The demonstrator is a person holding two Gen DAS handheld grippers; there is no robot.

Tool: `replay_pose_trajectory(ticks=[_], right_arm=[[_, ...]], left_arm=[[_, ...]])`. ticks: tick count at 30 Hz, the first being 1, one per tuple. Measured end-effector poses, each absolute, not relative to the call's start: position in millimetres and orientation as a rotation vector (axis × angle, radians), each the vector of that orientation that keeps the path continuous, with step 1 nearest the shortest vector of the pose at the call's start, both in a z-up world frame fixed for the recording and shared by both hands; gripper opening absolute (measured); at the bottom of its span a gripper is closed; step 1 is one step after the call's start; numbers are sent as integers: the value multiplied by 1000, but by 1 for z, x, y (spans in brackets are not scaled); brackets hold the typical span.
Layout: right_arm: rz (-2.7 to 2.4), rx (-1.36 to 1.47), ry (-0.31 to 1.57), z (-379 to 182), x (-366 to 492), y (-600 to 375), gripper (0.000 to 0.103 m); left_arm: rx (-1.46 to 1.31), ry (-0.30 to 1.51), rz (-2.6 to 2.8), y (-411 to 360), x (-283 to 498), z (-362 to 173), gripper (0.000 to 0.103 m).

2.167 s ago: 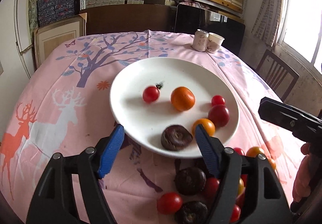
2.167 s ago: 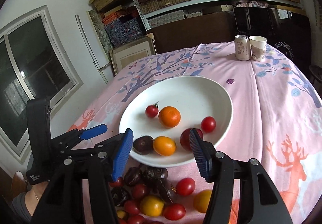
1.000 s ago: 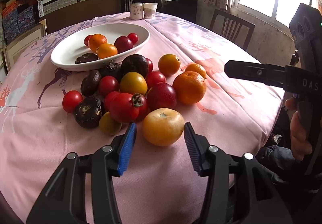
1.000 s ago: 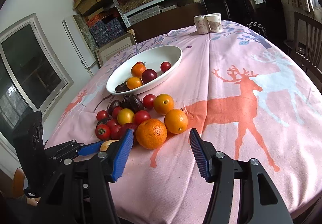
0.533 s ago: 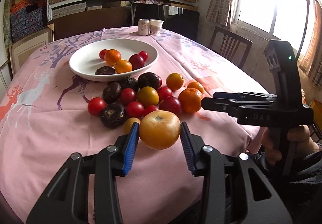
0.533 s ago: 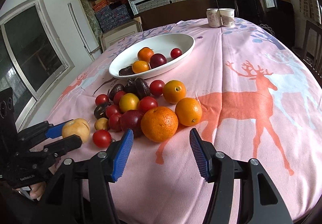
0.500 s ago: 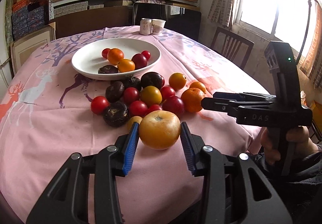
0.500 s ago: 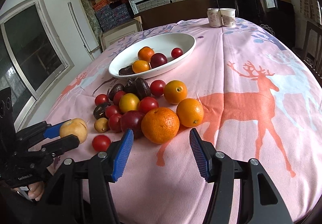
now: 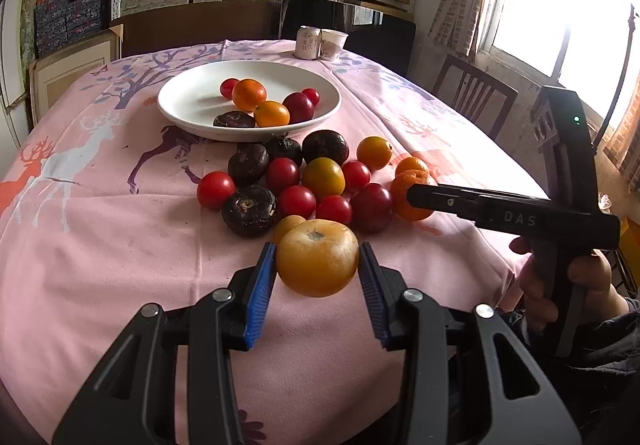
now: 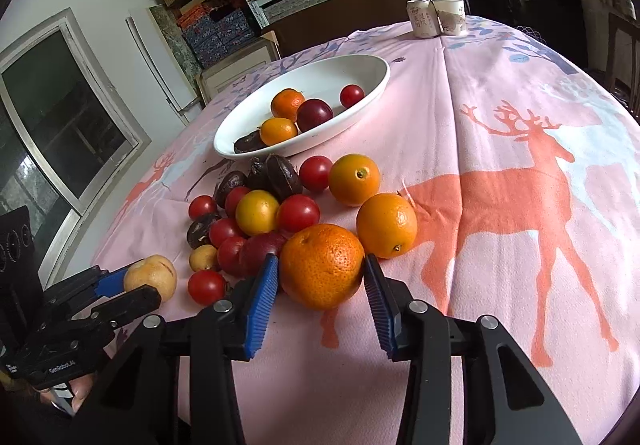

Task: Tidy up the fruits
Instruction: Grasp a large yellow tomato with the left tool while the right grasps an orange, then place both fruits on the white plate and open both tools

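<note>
My left gripper (image 9: 318,265) is shut on a yellow-orange fruit (image 9: 317,257) and holds it above the near end of the table; it also shows in the right wrist view (image 10: 150,278). My right gripper (image 10: 320,275) has its blue pads on both sides of a large orange (image 10: 322,266) that rests on the cloth. A heap of tomatoes, plums, oranges and dark fruits (image 9: 304,181) lies in front of a white plate (image 9: 188,113) that holds several fruits. The plate also shows in the right wrist view (image 10: 320,77).
A can (image 9: 307,42) and a paper cup (image 9: 333,44) stand at the far edge of the pink deer-print tablecloth (image 9: 100,237). A chair (image 9: 472,93) stands to the right. Shelves with boxes line the back wall.
My left gripper closed on the yellow-orange fruit and lifted it. My right gripper moved forward and narrowed until its pads reached the sides of the large orange.
</note>
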State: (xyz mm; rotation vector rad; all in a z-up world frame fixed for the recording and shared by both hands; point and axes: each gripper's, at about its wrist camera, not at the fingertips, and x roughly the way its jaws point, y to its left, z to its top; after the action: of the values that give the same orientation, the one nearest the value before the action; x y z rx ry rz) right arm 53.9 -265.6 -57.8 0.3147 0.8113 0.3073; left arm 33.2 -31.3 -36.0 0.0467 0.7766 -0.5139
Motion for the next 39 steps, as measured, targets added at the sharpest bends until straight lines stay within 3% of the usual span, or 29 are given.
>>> replay_pose_trajectory(ticks=[6, 12, 21, 23, 24, 25, 27, 39], right_arm=[[337, 293, 740, -24, 63, -265, 44], [334, 296, 713, 8, 125, -262, 44], [293, 299, 763, 10, 230, -235, 46], [289, 307, 768, 7, 242, -235, 47], [284, 310, 762, 6, 244, -236, 49], [284, 315, 751, 8, 243, -238, 54], [285, 307, 731, 12, 234, -240, 55], [293, 279, 665, -1, 102, -274, 62]], left_arm=[[33, 750, -507, -24, 59, -17, 41], [28, 691, -442, -22, 119, 11, 41], [25, 783, -316, -32, 226, -7, 41], [26, 803, -296, -32, 238, -13, 43], [25, 805, -286, -30, 241, -15, 53], [20, 798, -278, -29, 241, -14, 61], [10, 764, -273, -25, 233, -9, 70], [202, 729, -485, -36, 78, -21, 71]])
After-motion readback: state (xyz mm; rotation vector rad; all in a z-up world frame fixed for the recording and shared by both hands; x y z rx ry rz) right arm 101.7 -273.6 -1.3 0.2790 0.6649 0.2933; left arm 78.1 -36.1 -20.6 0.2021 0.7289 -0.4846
